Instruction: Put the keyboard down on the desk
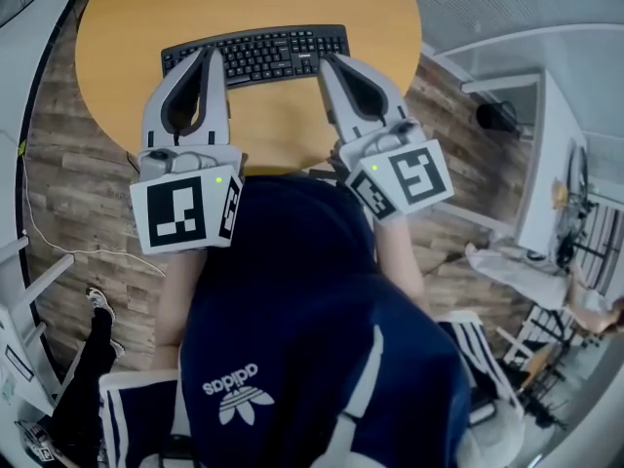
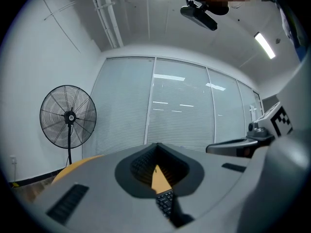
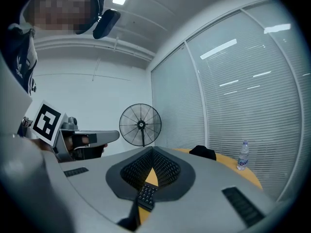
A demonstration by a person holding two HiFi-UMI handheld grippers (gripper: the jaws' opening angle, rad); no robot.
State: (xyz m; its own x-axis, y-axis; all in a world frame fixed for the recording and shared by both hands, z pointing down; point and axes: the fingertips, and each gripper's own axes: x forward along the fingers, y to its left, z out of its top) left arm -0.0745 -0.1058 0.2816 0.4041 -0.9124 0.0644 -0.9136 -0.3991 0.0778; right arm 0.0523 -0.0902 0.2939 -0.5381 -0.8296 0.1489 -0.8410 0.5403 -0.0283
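Both grippers were closed tip to tip with nothing pinched between them. The keyboard (image 1: 255,55) looked to be lying flat on the round desk (image 1: 117,18), so the putting-down seemed finished or all but finished. With no grip on it, the step in hand was probably the let-go and retreat. The next move would call for drawing each gripper straight back towards the body, kept low and level. The tips would have to stay clear of the keys so they did not drag the keyboard askew.

The keyboard sat across the middle of the desk, slightly turned, its left end nearer than its right. The left gripper (image 1: 208,55) reached over the near edge at the left part of the keyboard, and its fingers (image 1: 216,86) lay above the bare wood just before it. The right gripper (image 1: 327,63) ended at the right end of the near edge. In each gripper view, keys (image 2: 166,202) (image 3: 145,195) showed low in the gap between the curved fingers, so the keyboard was beneath them, not between them. Whether the tips touched it could not be told.
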